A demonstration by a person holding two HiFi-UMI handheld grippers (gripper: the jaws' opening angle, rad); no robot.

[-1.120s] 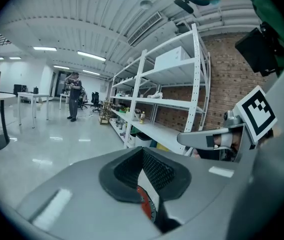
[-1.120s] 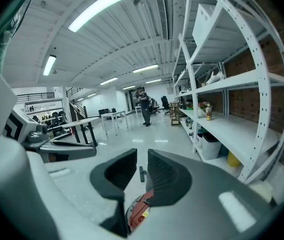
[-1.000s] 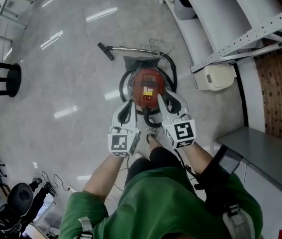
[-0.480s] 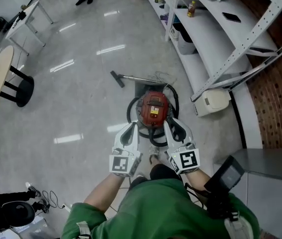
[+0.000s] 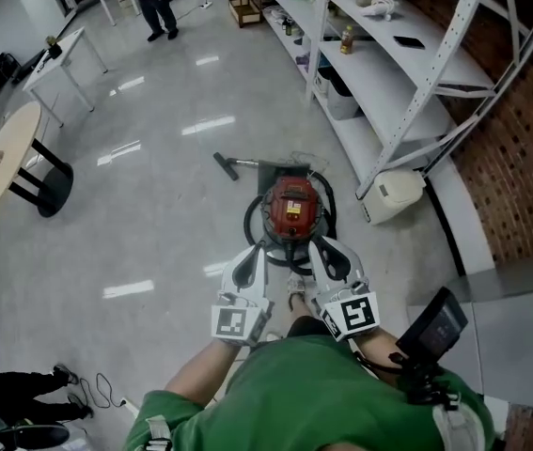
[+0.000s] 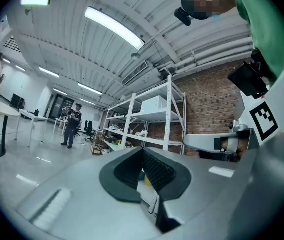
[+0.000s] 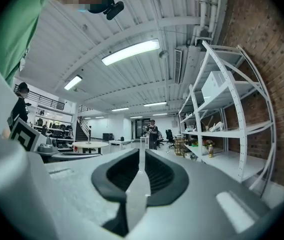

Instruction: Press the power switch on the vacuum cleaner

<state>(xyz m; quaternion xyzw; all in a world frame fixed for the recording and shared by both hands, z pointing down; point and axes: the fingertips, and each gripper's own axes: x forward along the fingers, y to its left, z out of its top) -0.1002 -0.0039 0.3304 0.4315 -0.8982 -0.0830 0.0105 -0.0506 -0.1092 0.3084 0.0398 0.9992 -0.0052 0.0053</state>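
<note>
Head view, vacuum cleaner: we see the red vacuum cleaner upright on the floor, beside the white shelves and just ahead of both claws.
Head view, long axis: its metal tube lies flat on the floor and runs from behind the red body off to the left, ending at the nozzle. The black hose loops round the base.
Head view, claws: the left claw and right claw point at the base, both short of the red body.
Head view, change: a second ago we had both claws flanking the red top; now they sit nearer us.
Left gripper view: the left claw is pressed together at the tips and pinches nothing, with the shelves beyond it.
Right gripper view: the right claw is pressed together and empty, aimed level down the room.
</note>
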